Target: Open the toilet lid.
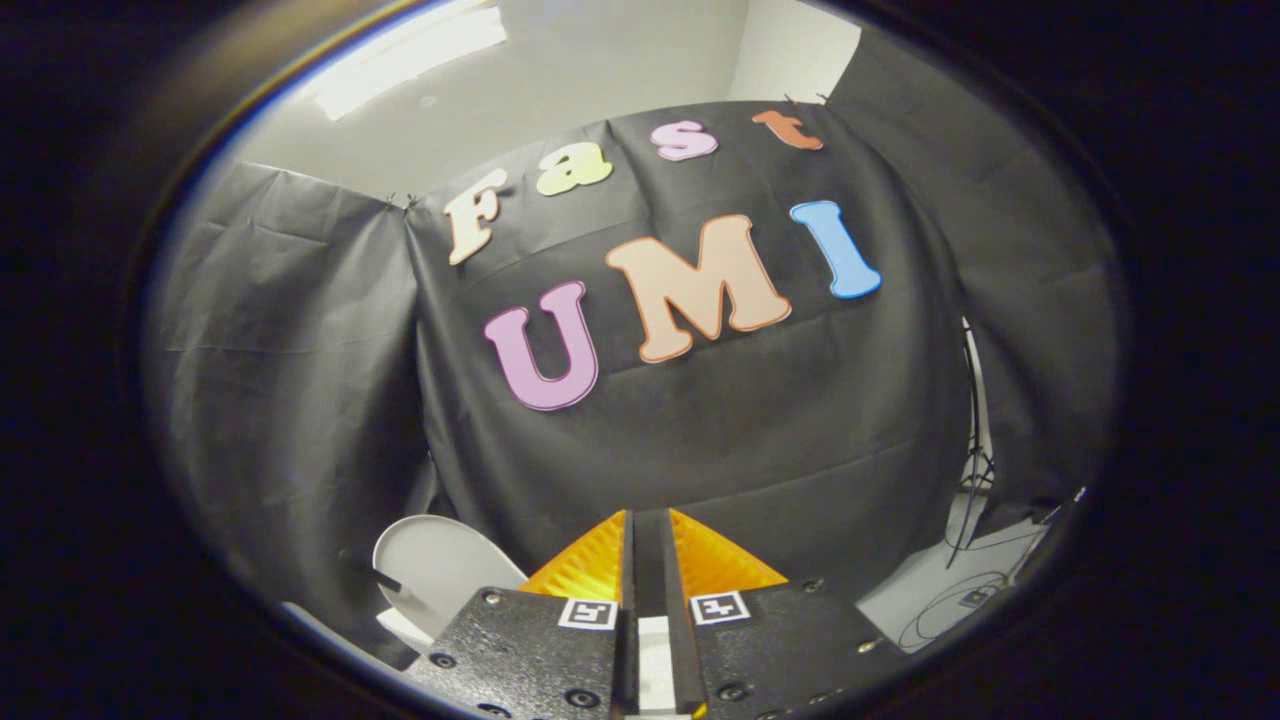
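Ribbed, wedge-shaped pads on the gripper (pixel 648 545) sit pressed close together, only a narrow dark slit between the two fingers and nothing caught in it; they point up and away at the booth's cloth wall rather than at any fixture. Each finger rides on a coarse, pebbled dark carriage block (pixel 530 650) studded with screw heads and carrying a small square printed marker, presumably so the rig can be tracked. Down beside the fingers, on their left and low, stands the smooth, glossy white oval toilet lid (pixel 440 565), its broad face turned this way and tilted up near the cloth, which reads to me as a lid already raised on its hinge; the bowl beneath is too cut off to make out. Since the fingers hold nothing and aim well above the lid, I'd judge the lifting is done and the tool is clear of it. Behind everything hangs the matte black creased cloth wall (pixel 300 380), draped in soft folds. Off to the right, thin black cables (pixel 950 610) loop over a pale floor.
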